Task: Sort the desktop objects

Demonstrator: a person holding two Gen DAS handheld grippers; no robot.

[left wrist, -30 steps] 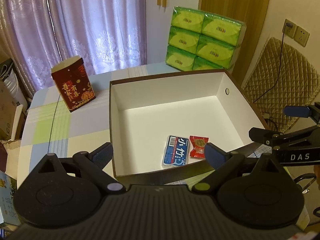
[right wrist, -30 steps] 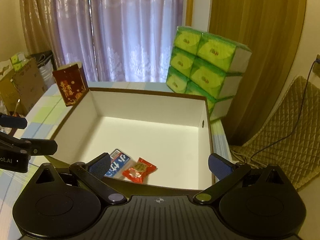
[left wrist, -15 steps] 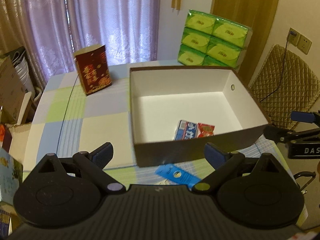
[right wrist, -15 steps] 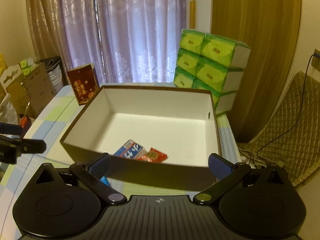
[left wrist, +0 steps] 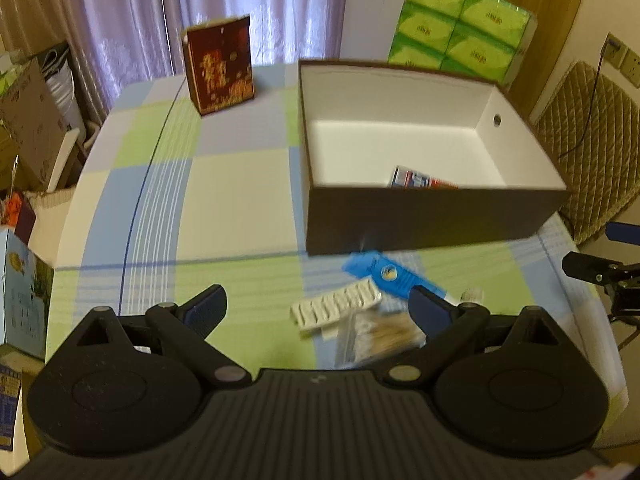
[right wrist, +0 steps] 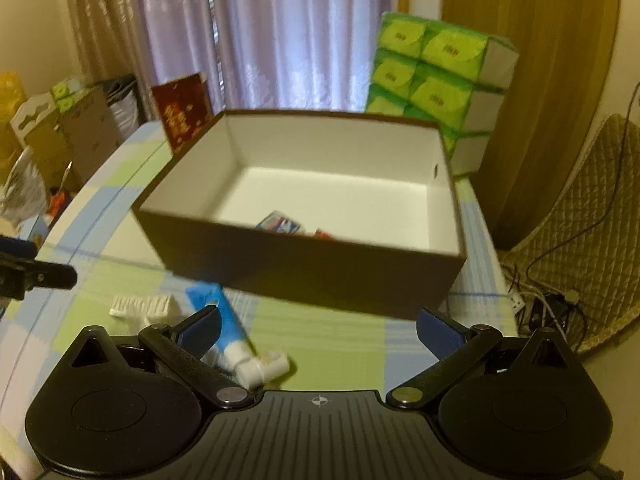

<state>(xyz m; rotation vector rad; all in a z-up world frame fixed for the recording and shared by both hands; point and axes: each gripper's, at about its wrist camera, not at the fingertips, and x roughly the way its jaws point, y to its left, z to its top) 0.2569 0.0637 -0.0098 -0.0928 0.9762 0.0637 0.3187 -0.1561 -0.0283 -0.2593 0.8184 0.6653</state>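
While we hold both grippers, left [left wrist: 316, 304] and right [right wrist: 318, 324], spread wide and empty before the box [left wrist: 432, 216], the tube [left wrist: 390, 274] and blister pack [left wrist: 336, 308] lie between; the box's wall half hides two packets [right wrist: 280, 224].

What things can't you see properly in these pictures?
- Blue and red packets in the box: left wrist view, the near wall cuts them off; print is blurred.
- Clear bag: left wrist view, blurred and partly behind the left hand-held gripper; contents unclear.
- Blue tube: right wrist view, partly behind a finger of the right hand-held gripper.
- White strip: right wrist view, too blurred to identify.
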